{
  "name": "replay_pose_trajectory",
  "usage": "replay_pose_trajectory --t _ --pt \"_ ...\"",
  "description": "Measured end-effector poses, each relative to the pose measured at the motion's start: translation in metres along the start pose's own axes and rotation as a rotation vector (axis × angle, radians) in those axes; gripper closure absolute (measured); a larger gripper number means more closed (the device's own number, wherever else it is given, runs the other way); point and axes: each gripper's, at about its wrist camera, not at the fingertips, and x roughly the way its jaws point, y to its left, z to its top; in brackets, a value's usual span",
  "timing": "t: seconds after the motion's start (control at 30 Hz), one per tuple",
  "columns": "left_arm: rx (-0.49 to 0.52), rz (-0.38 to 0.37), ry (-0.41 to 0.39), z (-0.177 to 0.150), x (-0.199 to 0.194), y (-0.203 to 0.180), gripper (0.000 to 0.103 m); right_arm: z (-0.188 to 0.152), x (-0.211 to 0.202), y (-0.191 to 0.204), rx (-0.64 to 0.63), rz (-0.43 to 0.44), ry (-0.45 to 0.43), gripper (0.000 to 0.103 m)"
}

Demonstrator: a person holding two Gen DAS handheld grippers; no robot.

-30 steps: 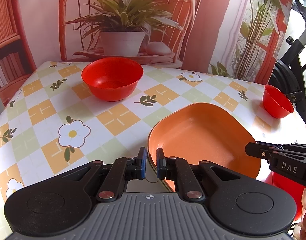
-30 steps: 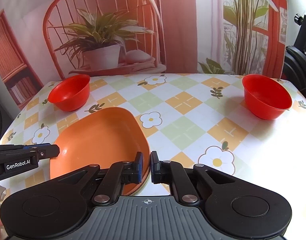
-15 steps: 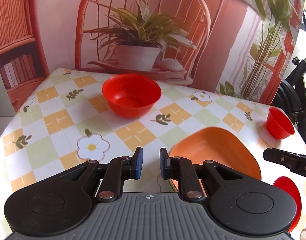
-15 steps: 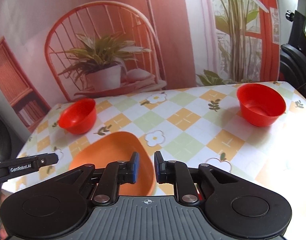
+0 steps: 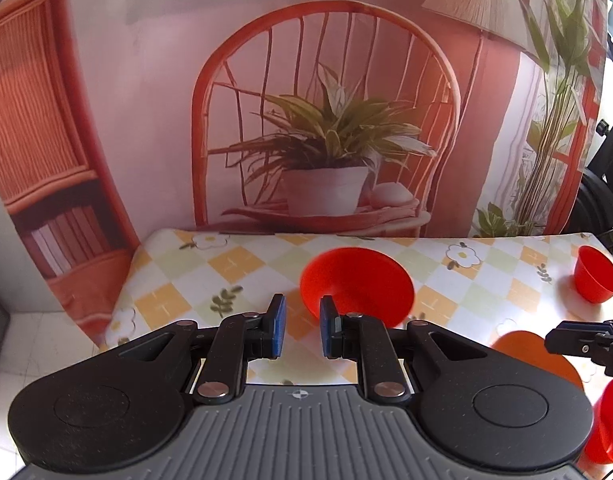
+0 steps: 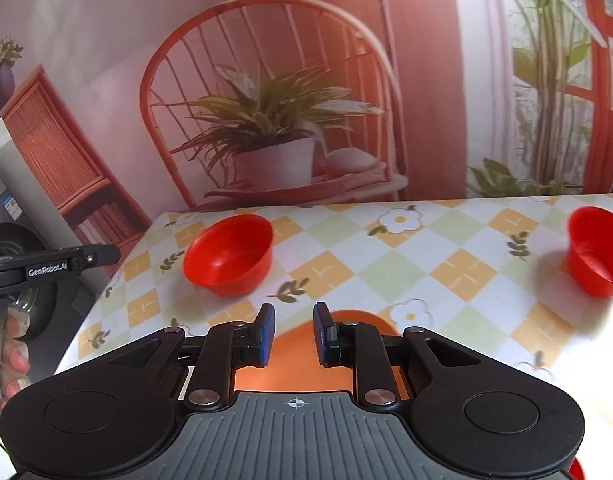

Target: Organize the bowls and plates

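Both grippers are held above the near edge of the table (image 6: 446,248), which wears a checked cloth with flowers. The left gripper (image 5: 300,330) has its blue pads spread apart with nothing between them; the right gripper (image 6: 289,334) is likewise spread and empty. In the left wrist view a red bowl (image 5: 356,284) sits upright on the cloth just beyond the pads, toward 1 o'clock, and a smaller-looking second red bowl (image 5: 596,276) stands far off at 3 o'clock near the table's right edge. The orange plate (image 6: 338,322) lies flat on the table directly under the right gripper, mostly hidden by it. A red rim (image 5: 612,424) shows at 4 o'clock in the left view; what it is cannot be told. A hand (image 6: 10,364) grips the left tool's handle at 9 o'clock in the right view.
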Motion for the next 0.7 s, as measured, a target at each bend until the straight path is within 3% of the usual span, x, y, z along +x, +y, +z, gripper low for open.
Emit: replay_pose_trajectory --t 0.3,0.5,0.7 --pt "-0.027 -0.047 0.055 0.009 0.061 0.022 0.084 0.034 0.076 0.036 -0.034 -0.02 0.01 0.083" --pt "-0.131 -0.09 0.088 0.002 0.097 0.034 0.084 0.05 0.125 0.027 0.038 -0.071 0.062 0.083" --pt "-0.211 -0.14 0.097 -0.002 0.11 0.043 0.083 0.052 0.15 0.011 0.134 -0.041 0.093 0.083"
